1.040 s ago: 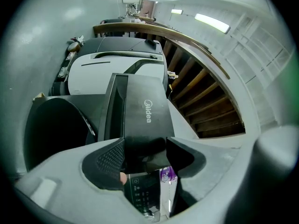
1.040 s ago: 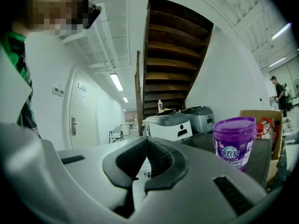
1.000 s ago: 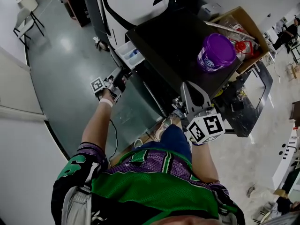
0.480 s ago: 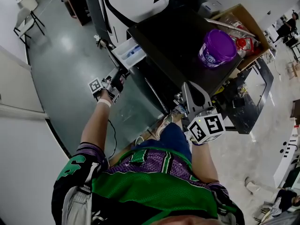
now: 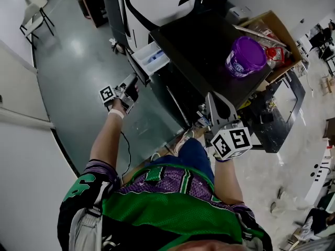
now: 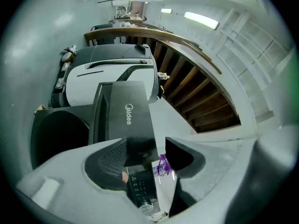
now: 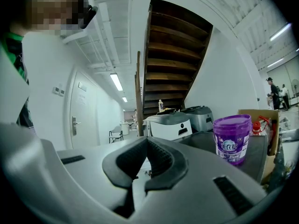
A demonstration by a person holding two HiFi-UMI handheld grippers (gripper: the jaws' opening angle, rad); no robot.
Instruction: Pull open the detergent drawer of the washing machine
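The detergent drawer (image 5: 144,65) stands pulled out of the washing machine (image 5: 204,46), with a blue insert (image 5: 154,57) in its white tray. The left gripper (image 5: 133,82) grasps its dark front. The right gripper (image 7: 147,164) is clenched and empty. On the machine, a lidded purple tub (image 5: 244,56) stands beside a cardboard box (image 5: 272,21).

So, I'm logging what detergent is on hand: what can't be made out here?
Drawer contents: head view, too small; left gripper view, hidden behind its front and the jaws.
Tub contents: head view and right gripper view, lid on.
Panel print: left gripper view, too small, partly behind the jaws.
Box contents: head view, partly behind the tub, small.
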